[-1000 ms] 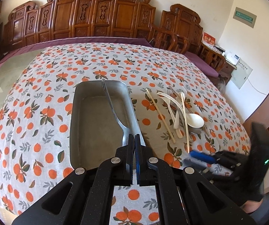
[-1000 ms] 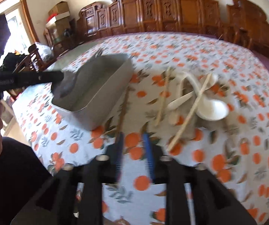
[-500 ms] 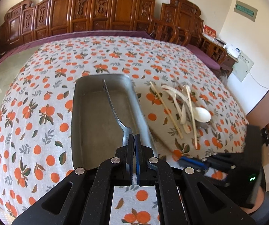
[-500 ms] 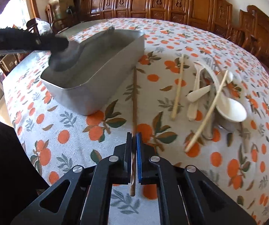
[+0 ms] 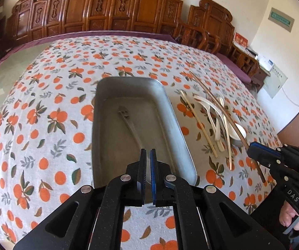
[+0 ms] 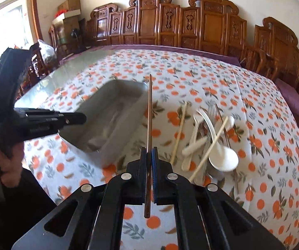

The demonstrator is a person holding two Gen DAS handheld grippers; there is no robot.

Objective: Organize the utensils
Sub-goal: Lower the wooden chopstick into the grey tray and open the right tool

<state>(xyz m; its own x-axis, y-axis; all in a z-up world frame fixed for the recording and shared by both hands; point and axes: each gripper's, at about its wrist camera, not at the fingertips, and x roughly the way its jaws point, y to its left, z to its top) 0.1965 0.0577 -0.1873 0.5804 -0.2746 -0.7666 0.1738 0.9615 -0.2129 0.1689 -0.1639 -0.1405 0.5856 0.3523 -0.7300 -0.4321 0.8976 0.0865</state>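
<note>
A grey metal tray (image 5: 112, 141) stands on the orange-print tablecloth. Inside it a metal fork (image 5: 128, 123) lies with its tines toward the far end. My left gripper (image 5: 148, 153) is shut on the fork's handle, low over the tray's near end; the right wrist view shows the left gripper (image 6: 82, 117) over the tray (image 6: 124, 129). My right gripper (image 6: 149, 151) is shut on a dark brown chopstick (image 6: 149, 112), held clear of the cloth and pointing away. In the left wrist view the right gripper (image 5: 251, 148) holds that chopstick (image 5: 222, 108) above the utensil pile.
To the right of the tray lies a pile of white spoons (image 6: 222, 158), pale chopsticks (image 6: 179, 133) and metal cutlery. Carved wooden chairs (image 5: 118, 6) line the table's far side. A person's hand (image 6: 5, 162) grips the left tool.
The left gripper sank and the fork's tines went from the far rim down into the tray. The right gripper closed on the brown chopstick and lifted it off the cloth.
</note>
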